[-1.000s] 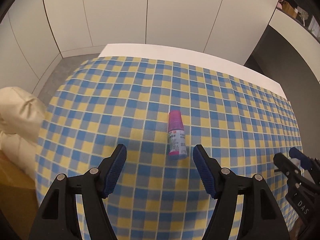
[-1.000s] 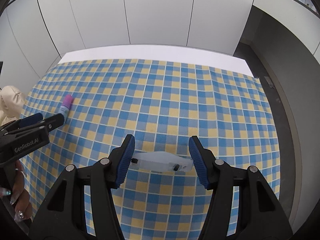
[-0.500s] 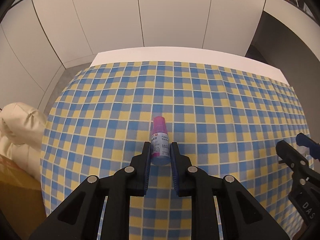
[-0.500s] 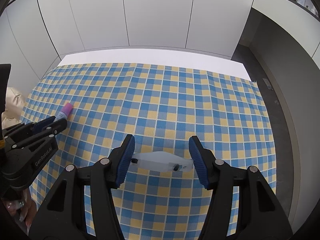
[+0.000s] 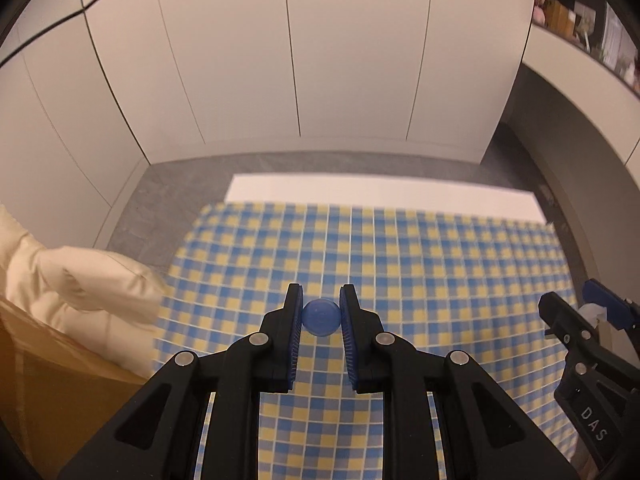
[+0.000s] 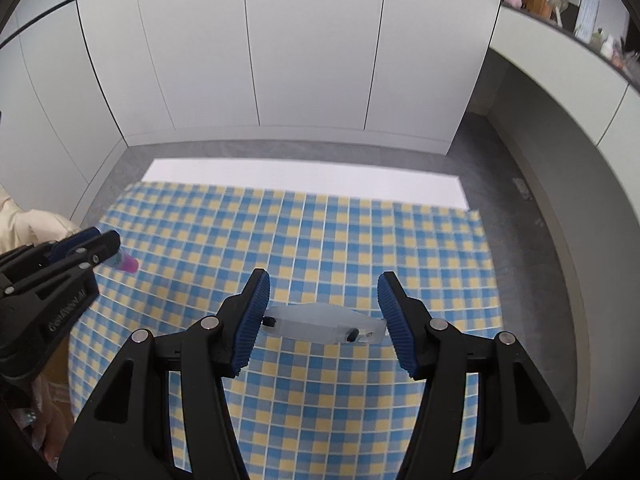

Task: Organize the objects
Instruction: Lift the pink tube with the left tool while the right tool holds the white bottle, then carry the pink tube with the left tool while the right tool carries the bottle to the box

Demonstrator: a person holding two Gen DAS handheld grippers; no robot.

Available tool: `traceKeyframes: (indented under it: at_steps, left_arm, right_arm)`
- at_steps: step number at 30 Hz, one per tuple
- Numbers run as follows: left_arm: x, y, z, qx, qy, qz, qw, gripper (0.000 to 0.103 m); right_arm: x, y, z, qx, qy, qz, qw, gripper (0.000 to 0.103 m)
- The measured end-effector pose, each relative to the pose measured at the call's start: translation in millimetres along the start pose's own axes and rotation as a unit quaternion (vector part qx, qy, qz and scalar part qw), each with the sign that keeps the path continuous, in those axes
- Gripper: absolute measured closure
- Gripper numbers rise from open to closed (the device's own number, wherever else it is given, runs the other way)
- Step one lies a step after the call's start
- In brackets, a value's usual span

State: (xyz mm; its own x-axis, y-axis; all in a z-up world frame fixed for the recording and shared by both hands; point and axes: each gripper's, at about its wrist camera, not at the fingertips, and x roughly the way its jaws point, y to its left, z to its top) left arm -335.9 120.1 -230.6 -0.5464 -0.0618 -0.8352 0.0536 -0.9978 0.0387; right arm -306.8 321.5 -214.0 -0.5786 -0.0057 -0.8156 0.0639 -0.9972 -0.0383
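Observation:
My left gripper (image 5: 321,300) is shut on a small bottle (image 5: 321,317), whose round blue base faces the camera. It hangs well above the blue-and-yellow checked tablecloth (image 5: 440,272). From the right wrist view the same bottle (image 6: 126,263) shows its pink cap poking out of the left gripper (image 6: 106,240) at the left edge. My right gripper (image 6: 324,304) is shut on a translucent white plastic piece (image 6: 324,322) with two small black studs, held crosswise between the blue pads and lifted off the cloth. The right gripper (image 5: 580,308) also appears at the right of the left wrist view.
A cream padded cushion (image 5: 80,288) and a brown cardboard box (image 5: 40,380) lie off the table's left side. White cabinet doors (image 6: 312,60) stand behind the table across a strip of grey floor. A shelf with small items (image 6: 592,4) runs along the upper right.
The left jaws closed on the pink-capped bottle lying on the cloth and lifted it, tipping its base toward the camera. Both grippers rose; the right kept its plastic piece.

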Motion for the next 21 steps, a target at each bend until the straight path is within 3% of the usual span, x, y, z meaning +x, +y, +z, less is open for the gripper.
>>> traceKeyframes:
  at_steps: [7, 21]
  left_arm:
    - [-86, -4, 26, 0.004, -0.04, 0.011, 0.9991, 0.085]
    - [-186, 6, 46, -0.015, -0.073, 0.007, 0.9972, 0.085]
  right_arm:
    - [-58, -1, 27, 0.003, -0.015, -0.002, 1.0, 0.044]
    - [-154, -10, 62, 0.014, -0.038, -0.005, 0.999, 0.044]
